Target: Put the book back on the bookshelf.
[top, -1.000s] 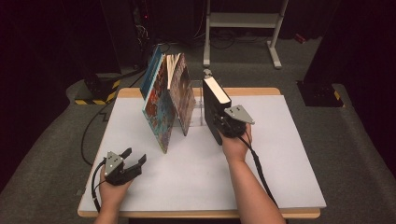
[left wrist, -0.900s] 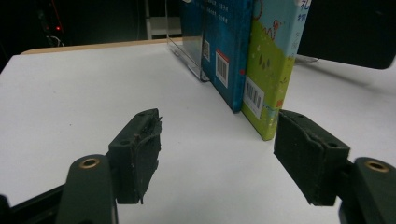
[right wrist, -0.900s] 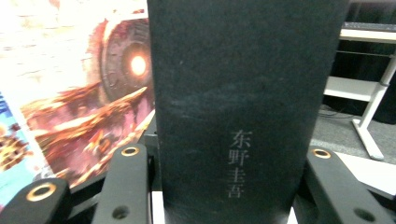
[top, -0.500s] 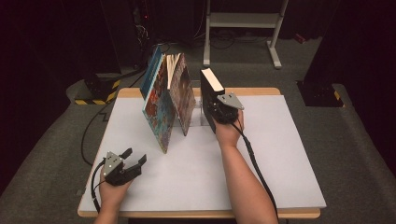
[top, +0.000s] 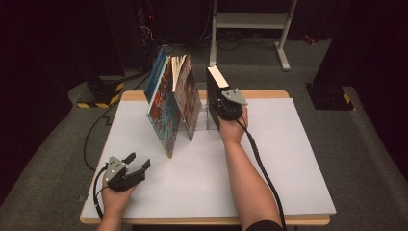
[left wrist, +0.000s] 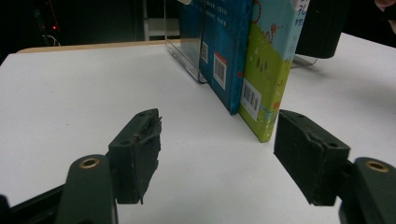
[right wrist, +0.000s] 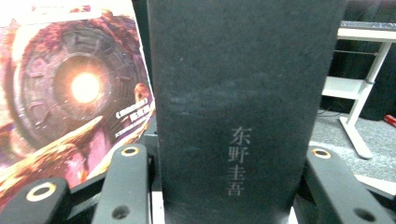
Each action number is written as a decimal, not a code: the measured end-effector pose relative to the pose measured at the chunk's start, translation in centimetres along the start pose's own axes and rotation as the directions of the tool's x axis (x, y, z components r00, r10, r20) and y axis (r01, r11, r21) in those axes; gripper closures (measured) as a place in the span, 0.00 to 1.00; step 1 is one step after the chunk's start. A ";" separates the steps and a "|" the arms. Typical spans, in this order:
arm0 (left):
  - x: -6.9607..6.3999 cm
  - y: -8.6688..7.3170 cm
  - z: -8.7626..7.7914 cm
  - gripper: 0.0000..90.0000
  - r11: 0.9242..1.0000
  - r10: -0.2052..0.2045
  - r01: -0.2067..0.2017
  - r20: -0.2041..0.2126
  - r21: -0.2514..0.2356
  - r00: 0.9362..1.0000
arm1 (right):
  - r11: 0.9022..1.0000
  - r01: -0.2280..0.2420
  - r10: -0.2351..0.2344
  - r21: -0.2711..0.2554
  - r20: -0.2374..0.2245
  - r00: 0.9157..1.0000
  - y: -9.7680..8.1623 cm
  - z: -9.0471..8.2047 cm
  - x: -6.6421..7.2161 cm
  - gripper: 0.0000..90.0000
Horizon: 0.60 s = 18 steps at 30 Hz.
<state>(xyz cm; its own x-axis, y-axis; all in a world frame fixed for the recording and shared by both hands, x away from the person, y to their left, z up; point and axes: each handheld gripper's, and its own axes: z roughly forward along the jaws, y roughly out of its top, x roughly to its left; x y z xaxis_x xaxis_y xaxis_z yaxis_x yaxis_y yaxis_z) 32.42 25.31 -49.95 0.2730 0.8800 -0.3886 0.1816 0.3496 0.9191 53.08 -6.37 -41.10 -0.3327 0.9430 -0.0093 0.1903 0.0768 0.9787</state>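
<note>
While the right gripper [top: 222, 107] stands at the far middle of the white table [top: 288, 159], its jaws are clamped on the spine of a black book [top: 215, 91], one jaw against each side. In the right gripper view the black book [right wrist: 243, 107] rises upright between the two jaws, grey characters printed low on its spine. It stands on end near the back edge, about twelve o'clock from the table's middle, just to the three o'clock side of a clear stand [top: 208, 115].

Leaning together at eleven o'clock from the table's middle are a few picture books [top: 168, 103], tilted so their tops meet — the nearest cover [right wrist: 70, 102] shows a glowing ring in reds and browns in the right gripper view. Whether the black book touches them cannot be told.

At seven o'clock, near the front edge, the left gripper [top: 137, 166] rests low by the table with its jaws spread wide and nothing between them. Its own view looks across bare table toward a blue book [left wrist: 224, 51] and a green book [left wrist: 268, 70] standing side by side — the clear stand [left wrist: 184, 46] sits beside the blue one.
</note>
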 end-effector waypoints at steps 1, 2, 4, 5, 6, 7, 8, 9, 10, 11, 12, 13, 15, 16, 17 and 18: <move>0.0 0.0 0.0 0.35 1.000 0.000 0.000 0.000 -0.001 1.000 | 1.000 -0.005 0.005 0.002 0.000 1.000 0.0 0.2 0.0 0.60; 0.0 0.0 0.0 0.35 1.000 -0.002 0.002 0.001 -0.002 1.000 | 1.000 -0.004 0.004 0.005 0.003 1.000 0.0 0.3 0.0 0.60; 0.1 0.0 0.0 0.35 1.000 -0.005 0.005 0.000 -0.003 1.000 | 1.000 0.003 -0.003 0.009 0.008 1.000 -0.3 0.5 0.1 0.60; 0.1 0.0 0.0 0.35 1.000 -0.005 0.005 0.000 -0.003 1.000 | 1.000 0.004 -0.004 0.005 0.006 1.000 -0.3 0.5 0.0 0.60; 0.1 0.0 0.0 0.35 1.000 -0.005 0.005 -0.001 -0.002 1.000 | 1.000 0.000 0.000 0.002 0.006 1.000 -0.4 0.4 0.0 0.60; 0.1 0.0 0.0 0.35 1.000 -0.008 0.008 0.000 -0.003 1.000 | 1.000 0.002 -0.002 0.001 0.006 1.000 -0.5 0.4 0.0 0.60; 0.1 0.0 0.0 0.35 1.000 -0.004 0.004 0.001 0.000 1.000 | 1.000 -0.001 0.001 0.002 0.006 1.000 -0.5 0.4 0.0 0.60; 0.1 0.0 -0.1 0.35 1.000 -0.002 0.002 0.001 -0.001 1.000 | 1.000 -0.004 0.004 -0.001 0.004 1.000 -0.7 0.2 0.0 0.59; 0.1 0.1 -0.1 0.35 1.000 -0.003 0.003 0.001 -0.002 1.000 | 1.000 -0.005 0.005 -0.002 0.007 1.000 -0.9 0.1 0.1 0.59; 0.0 0.1 0.0 0.35 1.000 -0.004 0.004 0.002 -0.005 1.000 | 1.000 -0.011 0.011 -0.005 0.006 1.000 -1.1 -0.1 0.1 0.59; 0.0 0.1 -0.1 0.35 1.000 0.003 -0.003 0.004 -0.002 1.000 | 1.000 -0.012 0.012 -0.006 0.008 1.000 -1.3 -0.2 0.1 0.59; 0.0 0.0 -0.1 0.35 1.000 0.008 -0.008 0.003 0.001 1.000 | 1.000 -0.013 0.013 -0.002 0.008 1.000 -1.4 -0.4 0.2 0.59; -0.1 0.0 0.0 0.35 1.000 0.006 -0.006 0.004 0.001 1.000 | 1.000 -0.007 0.007 0.001 0.005 1.000 -1.7 -0.6 0.2 0.58; -0.1 0.0 0.0 0.35 1.000 0.009 -0.009 0.005 0.003 1.000 | 1.000 -0.009 0.009 0.006 0.006 1.000 -1.8 -0.8 0.2 0.58; -0.2 0.0 0.0 0.35 1.000 0.009 -0.009 0.005 0.003 1.000 | 1.000 -0.006 0.006 0.010 0.005 1.000 -1.9 -0.9 0.2 0.58; -0.3 -0.1 0.0 0.35 1.000 0.007 -0.007 0.005 0.001 1.000 | 1.000 -0.007 0.007 0.009 0.002 1.000 -2.0 -0.9 0.2 0.58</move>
<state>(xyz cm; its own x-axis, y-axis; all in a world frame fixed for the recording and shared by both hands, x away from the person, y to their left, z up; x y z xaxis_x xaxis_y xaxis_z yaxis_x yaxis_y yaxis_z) 32.31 25.08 -49.90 0.2789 0.8807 -0.3829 0.1810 0.3434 0.9216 51.81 -6.65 -42.83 -0.3291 0.9443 -0.0027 0.2012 0.0729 0.9768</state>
